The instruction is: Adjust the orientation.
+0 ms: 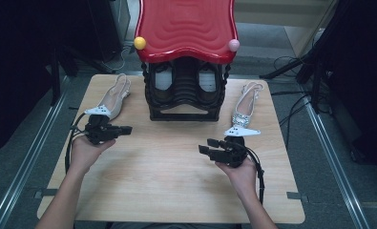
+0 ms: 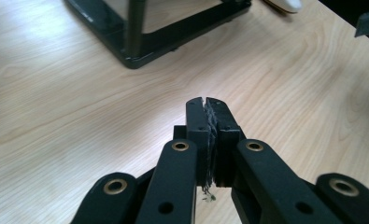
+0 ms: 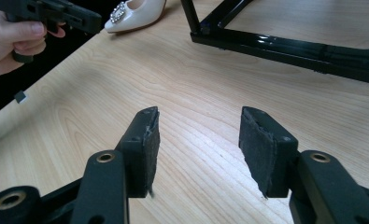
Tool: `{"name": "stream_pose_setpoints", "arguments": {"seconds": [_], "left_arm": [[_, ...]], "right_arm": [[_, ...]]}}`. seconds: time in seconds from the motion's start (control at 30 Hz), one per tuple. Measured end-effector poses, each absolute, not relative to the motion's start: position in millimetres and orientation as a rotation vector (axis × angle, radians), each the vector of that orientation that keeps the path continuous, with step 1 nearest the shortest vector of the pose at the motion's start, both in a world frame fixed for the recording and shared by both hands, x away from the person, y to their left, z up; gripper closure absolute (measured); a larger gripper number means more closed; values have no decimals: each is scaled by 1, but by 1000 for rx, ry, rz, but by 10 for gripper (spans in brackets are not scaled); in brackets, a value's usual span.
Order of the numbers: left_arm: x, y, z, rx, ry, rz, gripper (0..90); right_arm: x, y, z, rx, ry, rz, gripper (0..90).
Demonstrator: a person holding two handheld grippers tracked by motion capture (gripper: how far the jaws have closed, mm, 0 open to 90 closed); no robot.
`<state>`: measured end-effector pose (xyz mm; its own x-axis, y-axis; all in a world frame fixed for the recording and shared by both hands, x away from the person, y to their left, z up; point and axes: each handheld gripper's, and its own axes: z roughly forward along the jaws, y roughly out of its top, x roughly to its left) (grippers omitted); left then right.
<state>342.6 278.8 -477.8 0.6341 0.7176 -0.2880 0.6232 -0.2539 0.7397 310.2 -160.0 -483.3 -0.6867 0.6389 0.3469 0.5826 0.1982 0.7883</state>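
A pale slingback shoe (image 1: 110, 99) lies at the table's left (image 3: 135, 14), with a jewelled buckle on its toe. Its mate (image 1: 246, 110) lies at the right, and its toe (image 2: 285, 4) peeks in at the top of the left gripper view. My left gripper (image 1: 128, 129) hovers just in front of the left shoe and points right. Its jaws are pressed together with nothing between them (image 2: 205, 101). My right gripper (image 1: 206, 145) is in front of the right shoe and points left. It stands open over bare wood (image 3: 198, 119).
A black shoe rack (image 1: 183, 90) with a red wavy top (image 1: 186, 28) stands at the back middle, and its base bar (image 2: 140, 51) (image 3: 285, 44) rests on the wooden table (image 1: 176, 181). Dark stands and cables flank the table.
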Motion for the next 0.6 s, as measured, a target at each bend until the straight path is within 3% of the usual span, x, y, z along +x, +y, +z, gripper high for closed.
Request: {"name": "stream_pose_setpoints", "arguments": {"seconds": [0.6], "left_arm": [[382, 320, -515, 1947, 1205, 144, 886]], "right_arm": [[305, -163, -499, 1268, 2396, 1451, 467]]}}
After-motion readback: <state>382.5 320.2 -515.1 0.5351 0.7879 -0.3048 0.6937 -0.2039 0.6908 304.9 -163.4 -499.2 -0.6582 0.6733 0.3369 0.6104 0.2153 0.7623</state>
